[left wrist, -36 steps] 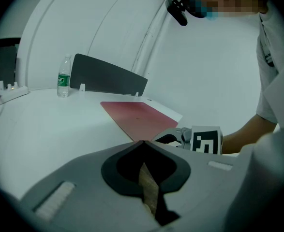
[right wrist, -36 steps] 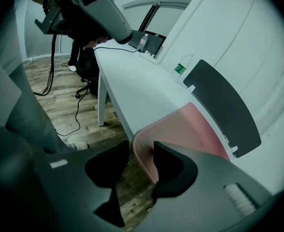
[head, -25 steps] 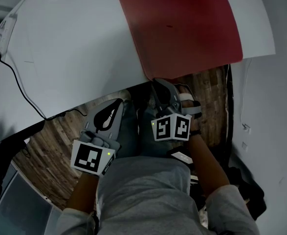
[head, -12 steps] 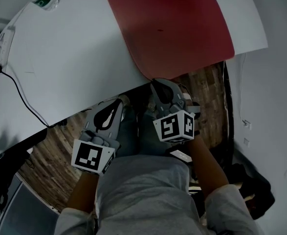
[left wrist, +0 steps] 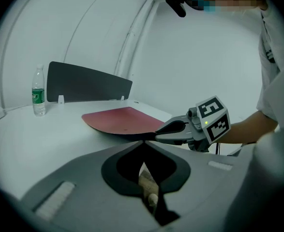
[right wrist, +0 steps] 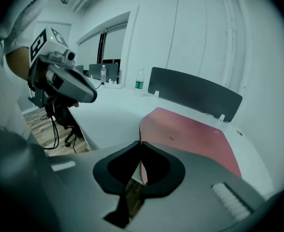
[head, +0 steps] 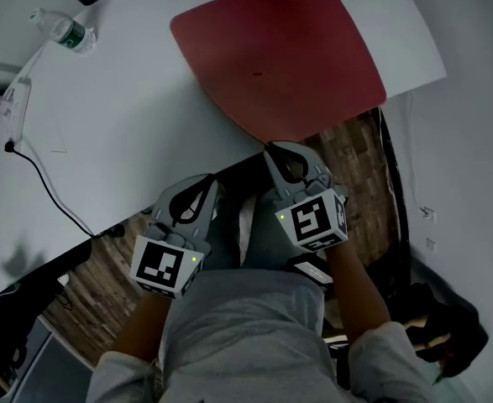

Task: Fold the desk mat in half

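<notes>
Head view shows the red desk mat [head: 280, 57] lying flat on the white table [head: 128, 116], its near edge roughly along the table's front edge and one near corner poking just past it. The right gripper [head: 273, 149] has its jaws pressed together on that corner, a thin strip of the mat's edge showing between them. The left gripper [head: 210, 180] hangs just beside it, in front of the table edge, jaws together on nothing. I judge this to be the very start of the fold: corner taken, nothing turned over yet. Next, that edge wants lifting and carrying across to the far edge, with the free gripper steadying or sharing the load. The mat points away from the person toward the dark divider [right wrist: 195, 93] (its long axis seems to run that way, though it looks nearly square from above).
</notes>
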{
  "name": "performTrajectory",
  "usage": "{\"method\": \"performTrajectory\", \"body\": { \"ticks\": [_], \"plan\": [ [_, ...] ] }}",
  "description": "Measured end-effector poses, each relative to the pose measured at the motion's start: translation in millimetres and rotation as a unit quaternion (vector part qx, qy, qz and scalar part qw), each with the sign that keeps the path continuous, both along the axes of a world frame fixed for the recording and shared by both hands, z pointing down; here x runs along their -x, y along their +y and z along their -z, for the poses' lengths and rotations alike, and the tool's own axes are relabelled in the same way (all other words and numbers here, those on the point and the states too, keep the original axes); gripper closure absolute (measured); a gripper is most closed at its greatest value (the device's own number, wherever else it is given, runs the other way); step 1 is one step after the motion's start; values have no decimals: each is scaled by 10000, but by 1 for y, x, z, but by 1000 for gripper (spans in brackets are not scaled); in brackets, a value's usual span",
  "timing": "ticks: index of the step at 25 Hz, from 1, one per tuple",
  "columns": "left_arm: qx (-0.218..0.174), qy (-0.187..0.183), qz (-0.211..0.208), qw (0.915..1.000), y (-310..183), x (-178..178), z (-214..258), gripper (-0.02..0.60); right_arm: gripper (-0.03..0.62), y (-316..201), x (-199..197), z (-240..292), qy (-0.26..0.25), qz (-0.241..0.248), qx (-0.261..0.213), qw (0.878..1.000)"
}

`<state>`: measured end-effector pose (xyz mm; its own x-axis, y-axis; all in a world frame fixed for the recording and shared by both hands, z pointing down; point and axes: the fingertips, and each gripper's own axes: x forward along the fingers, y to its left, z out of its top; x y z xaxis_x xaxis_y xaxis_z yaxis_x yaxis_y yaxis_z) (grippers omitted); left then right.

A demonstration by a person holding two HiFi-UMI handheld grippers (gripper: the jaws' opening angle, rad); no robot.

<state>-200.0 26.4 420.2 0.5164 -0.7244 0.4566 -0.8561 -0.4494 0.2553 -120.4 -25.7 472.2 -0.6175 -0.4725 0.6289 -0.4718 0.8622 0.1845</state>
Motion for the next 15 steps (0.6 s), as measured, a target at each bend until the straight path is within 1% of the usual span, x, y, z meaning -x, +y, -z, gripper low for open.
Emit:
{"method": "performTrajectory", "body": {
  "ticks": [4, 9, 15],
  "plan": [
    [-97, -75, -91, 9999, -17, -22, 8, 563, 572, -16, -16, 14, -489, -133, 99, 9987],
    [-120, -141, 187, 9997, -50, -48, 16, 563, 572, -43, -43, 23, -987, -236, 347, 9942],
    [-87, -210, 384, 9990, -83, -105, 25, 563, 572, -71, -82, 36, -1312, 22, 559, 9898]
  ]
}}
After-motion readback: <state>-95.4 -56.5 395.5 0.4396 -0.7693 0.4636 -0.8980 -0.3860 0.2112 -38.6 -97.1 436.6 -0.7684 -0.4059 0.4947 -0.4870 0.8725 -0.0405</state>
